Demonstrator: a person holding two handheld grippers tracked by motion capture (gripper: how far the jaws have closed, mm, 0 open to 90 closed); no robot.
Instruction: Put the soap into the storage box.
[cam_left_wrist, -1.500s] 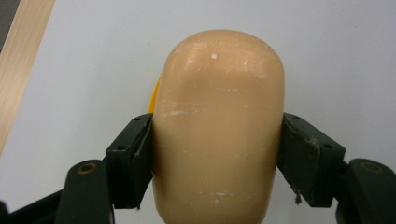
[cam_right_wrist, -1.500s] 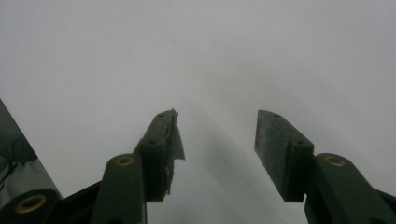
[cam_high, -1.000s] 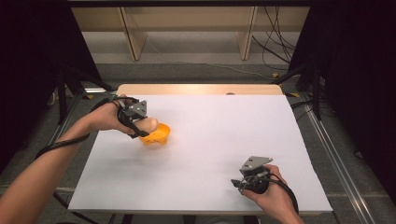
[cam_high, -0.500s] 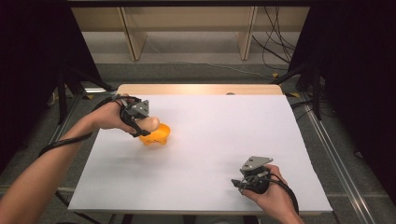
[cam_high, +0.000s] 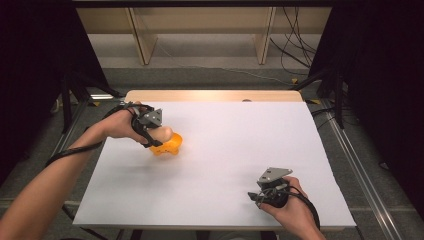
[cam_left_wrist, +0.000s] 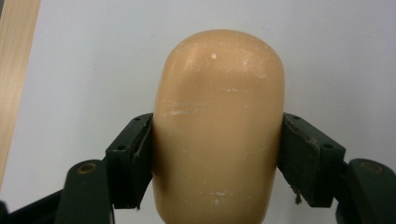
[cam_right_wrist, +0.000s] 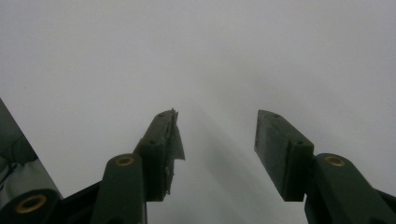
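Note:
My left gripper sits at the table's left, shut on a smooth tan rounded block. In the left gripper view both pads press the sides of the tan block, whose domed end points away from the left gripper. An orange object lies right under and against the block's far end; whether the two are joined I cannot tell. Near the front right edge, my right gripper rests low over the sheet. In the right gripper view, the right gripper is open with nothing between its fingers.
A white sheet covers most of the table, with a strip of bare wood at the far edge. Beyond the table are wooden shelf legs and cables on the floor. A cable trails from each gripper.

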